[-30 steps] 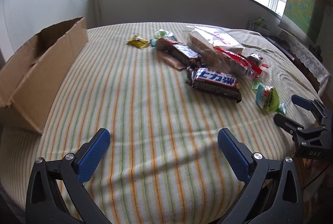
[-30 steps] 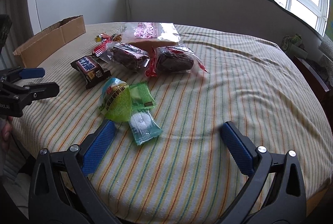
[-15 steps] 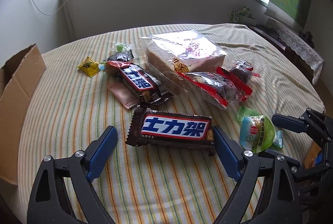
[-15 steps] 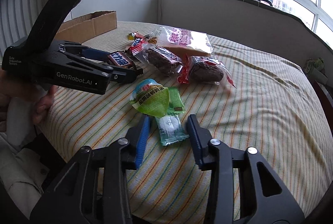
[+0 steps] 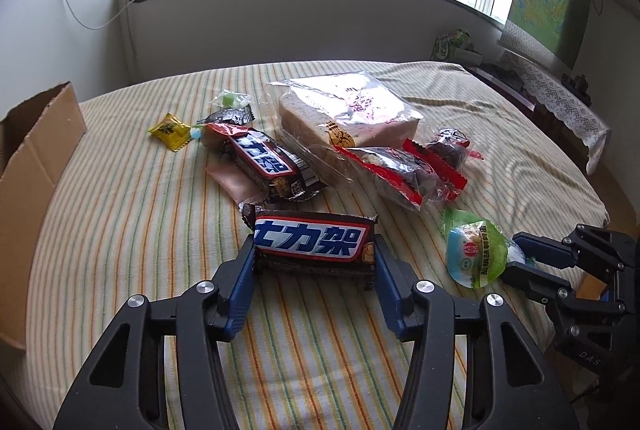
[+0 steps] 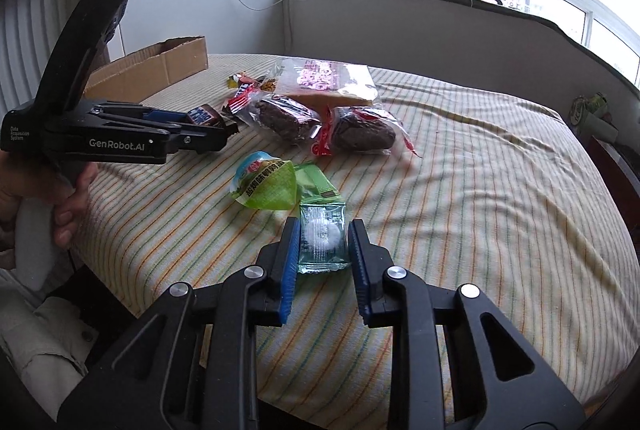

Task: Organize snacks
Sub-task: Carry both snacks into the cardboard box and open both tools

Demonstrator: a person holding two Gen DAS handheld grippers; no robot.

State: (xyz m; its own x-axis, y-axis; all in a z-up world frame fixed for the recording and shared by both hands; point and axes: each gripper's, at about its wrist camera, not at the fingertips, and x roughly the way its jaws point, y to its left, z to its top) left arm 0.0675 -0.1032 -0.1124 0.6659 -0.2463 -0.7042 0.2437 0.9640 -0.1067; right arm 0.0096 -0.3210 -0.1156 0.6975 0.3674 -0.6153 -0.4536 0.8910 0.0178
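Both grippers: black plastic frames w/ cutout arms, silver round screws at pivots, blue ribbed pads. Left gripper body printed "GenRobot.AI" + "Data Acquisition System" in white; white handle. Right gripper marked "DAS". Hand: bare skin, beige sleeve.

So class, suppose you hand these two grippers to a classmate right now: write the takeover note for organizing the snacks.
Left gripper: shut on the near chocolate bar, which lies on the striped cloth.
Right gripper: fingers either side of the small clear green packet; contact is unclear.
Cardboard box: far left, its inside hidden.
Loose on the cloth: second chocolate bar, bread bag, two red-edged cakes, green pouch, yellow candy.
Done: nothing visibly sorted.
Left: lift both items and, probably, box everything.
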